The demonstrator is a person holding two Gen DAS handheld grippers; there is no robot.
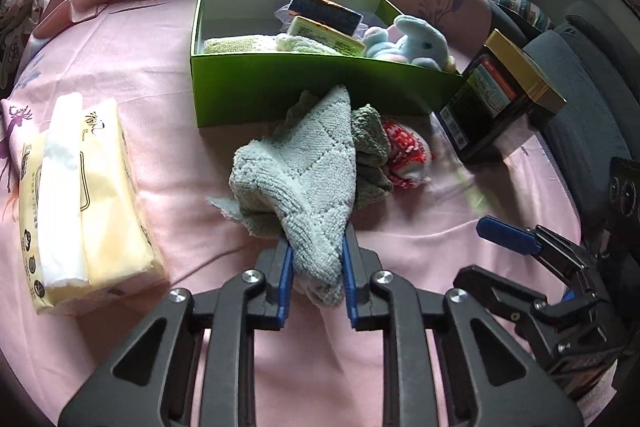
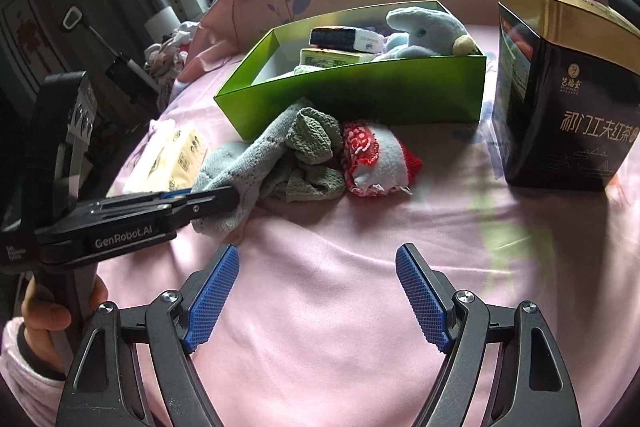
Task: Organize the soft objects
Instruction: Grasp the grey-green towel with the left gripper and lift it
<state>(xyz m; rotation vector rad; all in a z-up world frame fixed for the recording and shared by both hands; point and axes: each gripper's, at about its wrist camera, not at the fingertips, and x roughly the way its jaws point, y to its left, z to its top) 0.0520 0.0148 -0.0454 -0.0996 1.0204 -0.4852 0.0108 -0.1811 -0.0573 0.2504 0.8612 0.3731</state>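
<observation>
Grey cloth [image 1: 304, 167] pinched near its corner by the left gripper [image 1: 316, 275] may slip free when lifted; right gripper [image 2: 318, 291] fingers are spread.

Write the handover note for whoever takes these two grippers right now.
Left gripper: jaws shut on the pale green cloth, which still touches the bedsheet.
Right gripper: open, empty, hovering over the sheet.
Green box already holds a blue plush toy, a folded towel and some packets.
Left to do: the held cloth, the darker green cloth and the red-and-white sock, all lying in front of the box.
</observation>
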